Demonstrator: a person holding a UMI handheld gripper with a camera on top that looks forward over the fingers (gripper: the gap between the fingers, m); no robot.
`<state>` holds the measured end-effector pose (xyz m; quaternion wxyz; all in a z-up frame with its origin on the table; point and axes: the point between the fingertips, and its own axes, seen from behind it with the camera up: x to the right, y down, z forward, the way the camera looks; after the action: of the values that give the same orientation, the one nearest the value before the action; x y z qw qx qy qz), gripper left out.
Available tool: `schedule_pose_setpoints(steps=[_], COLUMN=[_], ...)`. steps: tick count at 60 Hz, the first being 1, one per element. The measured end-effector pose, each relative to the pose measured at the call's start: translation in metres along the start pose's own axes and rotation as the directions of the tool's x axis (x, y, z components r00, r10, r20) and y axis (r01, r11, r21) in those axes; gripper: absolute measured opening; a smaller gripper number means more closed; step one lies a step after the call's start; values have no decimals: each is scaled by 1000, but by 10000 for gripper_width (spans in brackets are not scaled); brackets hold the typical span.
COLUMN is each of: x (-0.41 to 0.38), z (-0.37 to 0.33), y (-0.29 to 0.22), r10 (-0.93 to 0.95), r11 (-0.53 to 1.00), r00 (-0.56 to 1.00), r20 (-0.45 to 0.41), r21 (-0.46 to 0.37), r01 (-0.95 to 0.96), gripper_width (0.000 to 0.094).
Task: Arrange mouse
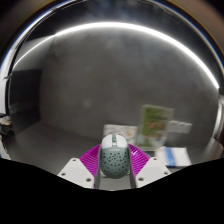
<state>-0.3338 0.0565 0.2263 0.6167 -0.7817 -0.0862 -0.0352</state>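
In the gripper view, the small pale grey-green, dark-speckled, egg-shaped plastic mouse (pixel 114 160) sits between the magenta pads (pixel 92 159) of the claw (pixel 114 168), which looks clamped on its flanks above the grey desk (pixel 70 110). It seems light, rigid and smooth-shelled, so likely slippery; the flanks suit gripping. Its long axis runs toward twelve o'clock, wheel end pointing away. A green-printed box (pixel 155 124) stands at about one o'clock beyond.

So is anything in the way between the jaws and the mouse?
No. The mouse already sits between the gripper's jaws, its front poking out ahead of them. Just beyond it stands a green and white box. Whether both jaws press on the mouse is unclear.
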Motion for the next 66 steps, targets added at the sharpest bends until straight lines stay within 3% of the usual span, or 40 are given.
schedule_pose_setpoints(steps=[5, 10, 19, 24, 31, 38, 49, 54, 60, 66], x=[116, 204, 261, 276, 283, 283, 282, 288, 296, 318], z=[-31, -45, -36, -28, -22, -18, -19, -32, -71, -122], y=[4, 62, 199, 245, 267, 293, 296, 290, 275, 276], r10=[-14, 21, 167, 155, 137, 128, 166, 195, 202, 219], r11=[1000, 999, 957, 941, 938, 922, 919, 915, 932, 934], r00=[991, 978, 976, 978, 986, 988, 985, 980, 979, 975], r20=[-135, -209, -139, -141, -90, -91, -49, -50, -13, -43], r21=[21, -28, -214, -279, -308, -356, -355, -351, -304, -281], r01=[17, -28, -194, -189, -158, -153, -172, -200, -197, -222], gripper_width=[404, 403, 405, 407, 409, 423, 549, 872, 849, 857])
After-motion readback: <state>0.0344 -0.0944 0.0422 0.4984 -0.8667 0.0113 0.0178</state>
